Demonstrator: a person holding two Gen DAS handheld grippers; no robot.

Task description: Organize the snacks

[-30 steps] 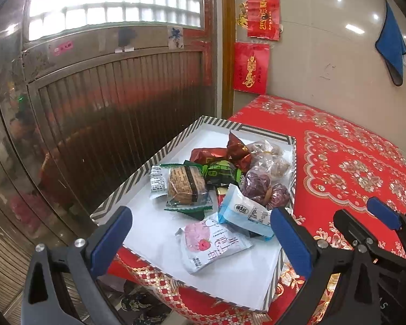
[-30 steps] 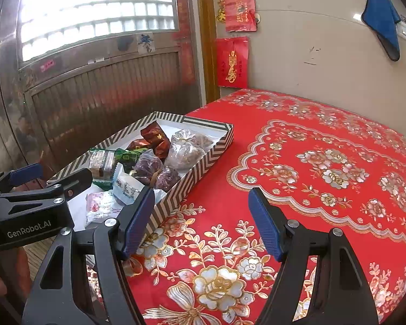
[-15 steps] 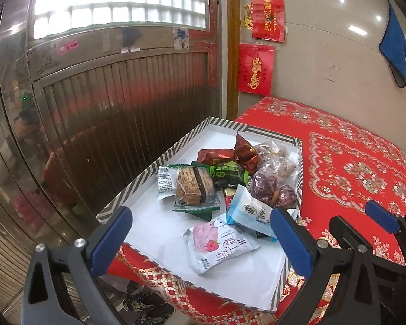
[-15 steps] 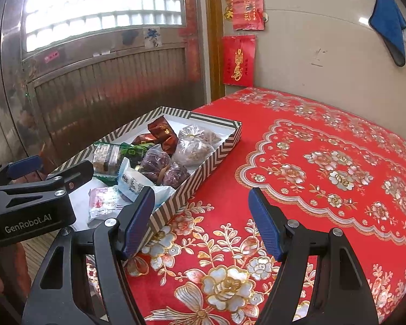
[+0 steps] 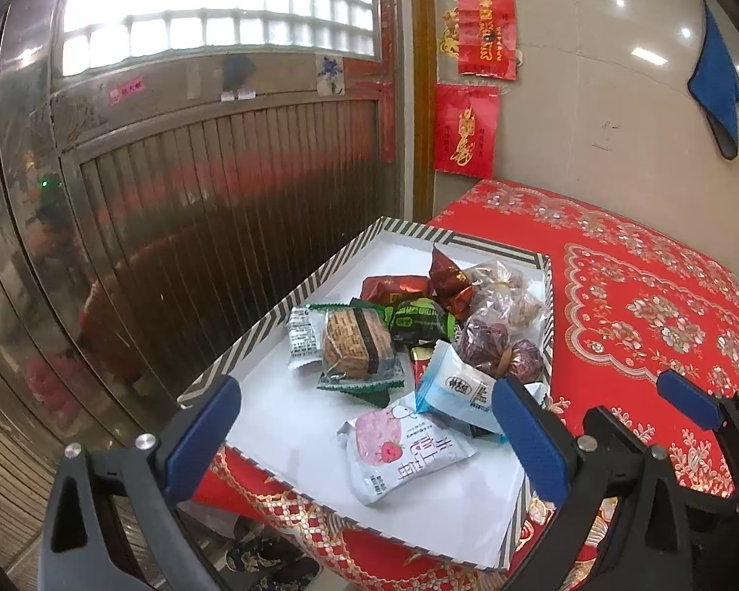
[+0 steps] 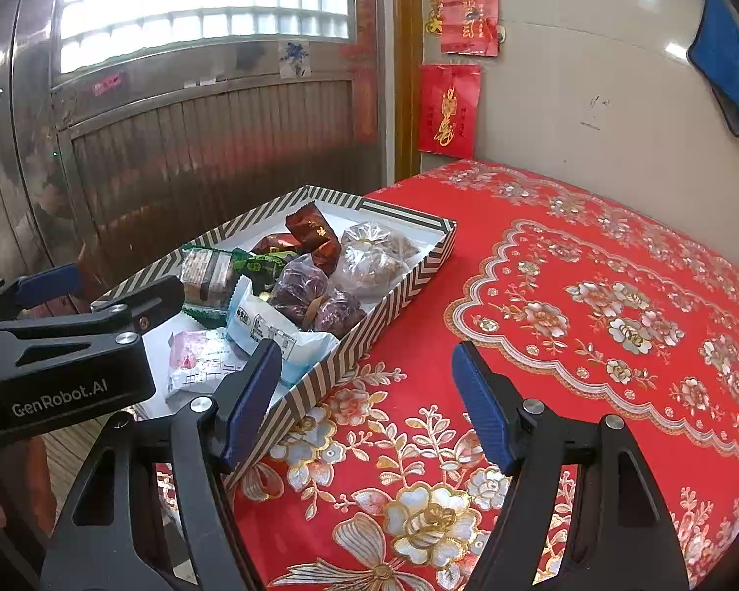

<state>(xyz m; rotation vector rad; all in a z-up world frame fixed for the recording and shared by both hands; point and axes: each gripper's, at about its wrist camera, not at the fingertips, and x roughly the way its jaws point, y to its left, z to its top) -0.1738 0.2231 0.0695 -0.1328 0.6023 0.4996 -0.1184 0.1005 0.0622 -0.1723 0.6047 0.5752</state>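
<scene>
A striped shallow box [image 5: 251, 344] [image 6: 409, 290] sits at the left edge of the red table and holds several wrapped snacks. Nearest me lies a white strawberry packet [image 5: 404, 448] [image 6: 197, 359], then a pale blue packet [image 5: 458, 394] [image 6: 271, 330], a clear-wrapped biscuit [image 5: 354, 340], a green packet [image 5: 419, 317], red-brown packets [image 5: 448, 280] [image 6: 315, 234] and clear bags of dark sweets [image 5: 487, 340] [image 6: 330, 290]. My left gripper [image 5: 369, 428] is open and empty, hovering over the box's near end. My right gripper [image 6: 369, 394] is open and empty above the cloth beside the box.
The table carries a red floral cloth [image 6: 591, 305]. A metal door [image 5: 197, 187] stands left of the box. A tiled wall with red hangings [image 5: 465, 128] and a blue cloth [image 5: 719, 79] is behind. Shoes [image 5: 266, 561] lie on the floor below.
Both grippers have drawn slightly closer to the box and shifted a little; the snacks have not moved. Both stay open.
</scene>
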